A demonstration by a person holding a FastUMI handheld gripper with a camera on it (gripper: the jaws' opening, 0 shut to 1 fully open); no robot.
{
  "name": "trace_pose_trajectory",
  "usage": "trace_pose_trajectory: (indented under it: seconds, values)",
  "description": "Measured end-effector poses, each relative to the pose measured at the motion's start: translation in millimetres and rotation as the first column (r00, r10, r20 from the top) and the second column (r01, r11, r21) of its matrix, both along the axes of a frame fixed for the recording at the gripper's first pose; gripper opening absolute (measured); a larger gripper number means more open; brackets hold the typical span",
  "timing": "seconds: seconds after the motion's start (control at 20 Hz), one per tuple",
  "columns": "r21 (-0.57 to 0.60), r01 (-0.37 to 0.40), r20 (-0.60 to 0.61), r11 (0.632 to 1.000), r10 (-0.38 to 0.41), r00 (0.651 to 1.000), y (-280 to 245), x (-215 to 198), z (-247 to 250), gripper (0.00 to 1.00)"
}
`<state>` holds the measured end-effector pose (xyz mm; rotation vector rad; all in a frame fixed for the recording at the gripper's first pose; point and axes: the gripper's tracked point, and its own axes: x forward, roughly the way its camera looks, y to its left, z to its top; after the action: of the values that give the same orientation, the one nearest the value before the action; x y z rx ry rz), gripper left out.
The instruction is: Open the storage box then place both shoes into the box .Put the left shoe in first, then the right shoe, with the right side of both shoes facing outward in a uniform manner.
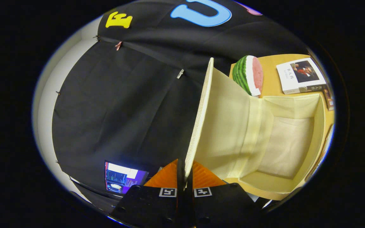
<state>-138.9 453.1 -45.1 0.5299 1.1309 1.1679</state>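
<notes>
The orange-fingered gripper point(184, 177) is clenched on the raised lid edge point(198, 120) of the pale yellow fabric storage box point(320, 126) on the wooden table point(271, 79), so step 1, opening, looks underway; next, probably release the lid.

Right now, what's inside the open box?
Nothing: the storage box shows bare cream lining and no shoes. The gripper is shut on its lid, which hides nothing inside.

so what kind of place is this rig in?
Likely a staged recording booth, not a real home: black cloth wall clipped up behind, a wooden table with props like a watermelon slice and book. The gripper jaws pinch the storage box lid.
</notes>
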Motion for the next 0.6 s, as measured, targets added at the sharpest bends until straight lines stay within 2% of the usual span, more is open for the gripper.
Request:
trace_pose_trajectory:
  seconds: [0.25,0.5,0.6]
  values:
    - [-0.053,-0.031,0.012,0.998,0.032,0.999,48,-19,-27,0.05]
    - [-0.089,-0.032,0.032,0.996,0.035,0.999,65,-23,-37,0.06]
    - [-0.097,-0.015,0.068,0.995,0.021,0.997,66,-20,-37,0.10]
